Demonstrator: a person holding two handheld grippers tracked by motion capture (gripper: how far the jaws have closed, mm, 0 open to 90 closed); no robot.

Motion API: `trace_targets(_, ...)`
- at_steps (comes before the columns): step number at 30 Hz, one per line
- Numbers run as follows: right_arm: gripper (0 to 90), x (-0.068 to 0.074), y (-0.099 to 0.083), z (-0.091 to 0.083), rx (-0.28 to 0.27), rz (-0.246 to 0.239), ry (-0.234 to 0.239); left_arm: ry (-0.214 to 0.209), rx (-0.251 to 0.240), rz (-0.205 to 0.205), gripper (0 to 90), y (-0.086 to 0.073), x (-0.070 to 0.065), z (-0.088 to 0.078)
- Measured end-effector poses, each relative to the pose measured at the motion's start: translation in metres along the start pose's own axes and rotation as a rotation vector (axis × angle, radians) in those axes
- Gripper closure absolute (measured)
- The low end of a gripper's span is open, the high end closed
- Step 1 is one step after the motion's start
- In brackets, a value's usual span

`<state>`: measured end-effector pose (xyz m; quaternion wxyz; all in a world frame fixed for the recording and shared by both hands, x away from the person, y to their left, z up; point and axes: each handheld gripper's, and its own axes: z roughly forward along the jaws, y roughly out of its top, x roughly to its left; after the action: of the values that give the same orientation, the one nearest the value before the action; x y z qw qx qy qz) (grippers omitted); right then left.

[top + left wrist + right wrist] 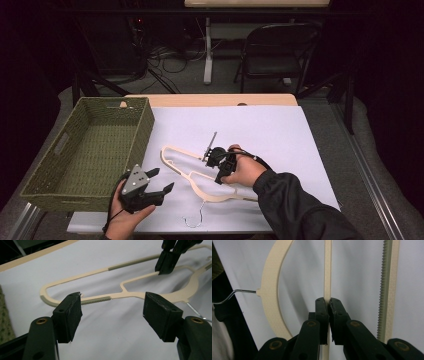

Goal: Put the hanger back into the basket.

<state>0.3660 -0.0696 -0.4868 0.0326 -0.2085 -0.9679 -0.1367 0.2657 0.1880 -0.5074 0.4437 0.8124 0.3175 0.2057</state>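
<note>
Hanger: one cream plastic clothes hanger, lying flat on the white sheet that covers the table, just right of the basket.
Hook: one thin wire hook at the hanger's neck, pointing toward my side of the table.
Handling: I judge the hanger light and fairly stiff; its thin bars probably flex a little, and the smooth plastic may slip between hard pads. The two ribbed strips on its bars would likely give better purchase.
Hold: the slender inner bar suits a pinch; the broad curved shoulder is thicker and, I judge, sturdier for lifting.
Right gripper: my jaws are closed tight on the inner bar, which runs straight up between them.
Left gripper: my jaws stand wide apart and hold nothing; they hover just above the sheet, near the hanger's left end, not touching it.
Basket: one green woven basket with cut-out handles, standing at the table's left edge, nothing inside it.
Count: one hanger, one basket, two grippers.
</note>
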Motion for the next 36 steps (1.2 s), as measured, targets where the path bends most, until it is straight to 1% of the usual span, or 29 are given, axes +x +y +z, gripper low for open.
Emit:
trace_targets(1, 85.6, 0.0, -0.001, -0.001, -0.009, 0.002, 0.012, -0.002, 0.001, 0.015, 31.2, 0.0, -0.002, 0.005)
trace_targets(2, 85.5, 0.001, -0.002, -0.004, 0.0, 0.004, 0.001, 0.0, 0.005, 0.028, 31.0, -0.001, -0.005, 0.009)
trace_targets(3, 85.6, 0.001, -0.003, -0.006, -0.006, -0.004, 0.003, 0.009, 0.012, 0.048, 29.9, -0.001, -0.007, 0.012)
trace_targets(4, 85.6, 0.002, -0.003, -0.009, 0.016, 0.0, 0.008, 0.015, 0.017, 0.065, 28.3, -0.002, -0.009, 0.015)
trace_targets(5, 85.6, 0.002, -0.005, -0.008, -0.017, -0.001, 0.017, 0.016, 0.019, 0.077, 27.6, -0.002, -0.011, 0.018)
trace_targets(6, 85.6, 0.002, -0.006, -0.012, -0.002, -0.003, 0.007, 0.018, 0.023, 0.102, 25.6, -0.003, -0.014, 0.022)
trace_targets(7, 85.5, 0.002, -0.006, -0.013, -0.001, 0.001, 0.026, 0.017, 0.03, 0.122, 24.8, -0.003, -0.016, 0.024)
trace_targets(8, 85.5, 0.002, -0.006, -0.013, -0.001, 0.001, 0.026, 0.017, 0.03, 0.122, 24.7, -0.003, -0.016, 0.024)
trace_targets(9, 85.5, 0.003, -0.007, -0.012, -0.017, 0.004, 0.017, 0.019, 0.034, 0.14, 24.7, -0.004, -0.017, 0.026)
trace_targets(11, 85.5, 0.003, -0.007, -0.013, -0.019, 0.003, 0.023, 0.023, 0.047, 0.178, 24.1, -0.005, -0.02, 0.031)
trace_targets(12, 85.5, 0.003, -0.007, -0.013, -0.019, 0.003, 0.023, 0.023, 0.047, 0.178, 24.1, -0.005, -0.02, 0.031)
trace_targets(14, 85.6, 0.004, -0.007, -0.013, -0.018, 0.003, 0.022, 0.022, 0.051, 0.195, 24.1, -0.007, -0.023, 0.034)
trace_targets(15, 85.5, 0.003, -0.007, -0.013, -0.021, -0.001, 0.026, 0.02, 0.052, 0.218, 23.9, -0.008, -0.024, 0.036)
trace_targets(16, 85.5, 0.004, -0.006, -0.013, -0.021, 0.003, 0.028, 0.02, 0.052, 0.218, 23.9, -0.008, -0.024, 0.036)
trace_targets(21, 85.5, 0.004, -0.006, -0.013, -0.021, 0.004, 0.033, 0.021, 0.04, 0.249, 23.9, -0.008, -0.027, 0.038)
trace_targets(25, 85.5, 0.004, -0.005, -0.013, -0.022, -0.004, 0.032, 0.022, 0.043, 0.277, 23.9, -0.009, -0.028, 0.041)
trace_targets(27, 85.5, 0.004, -0.005, -0.012, -0.02, -0.002, 0.039, 0.025, 0.041, 0.286, 23.9, -0.008, -0.029, 0.042)
trace_targets(30, 85.5, 0.004, -0.005, -0.011, -0.013, -0.001, 0.036, 0.022, 0.04, 0.307, 23.9, -0.007, -0.03, 0.043)
trace_targets(31, 85.5, 0.004, -0.005, -0.011, -0.011, -0.002, 0.035, 0.022, 0.036, 0.31, 23.9, -0.007, -0.03, 0.043)
trace_targets(32, 85.5, 0.003, -0.004, -0.012, 0.019, -0.006, 0.037, 0.021, 0.034, 0.314, 23.9, -0.006, -0.03, 0.044)
trace_targets(33, 85.5, 0.004, -0.004, -0.009, -0.013, -0.001, 0.041, 0.023, 0.037, 0.321, 23.9, -0.006, -0.031, 0.044)
trace_targets(36, 85.4, 0.003, -0.003, -0.007, -0.009, -0.005, 0.045, 0.017, 0.045, 0.336, 24.0, -0.005, -0.03, 0.046)
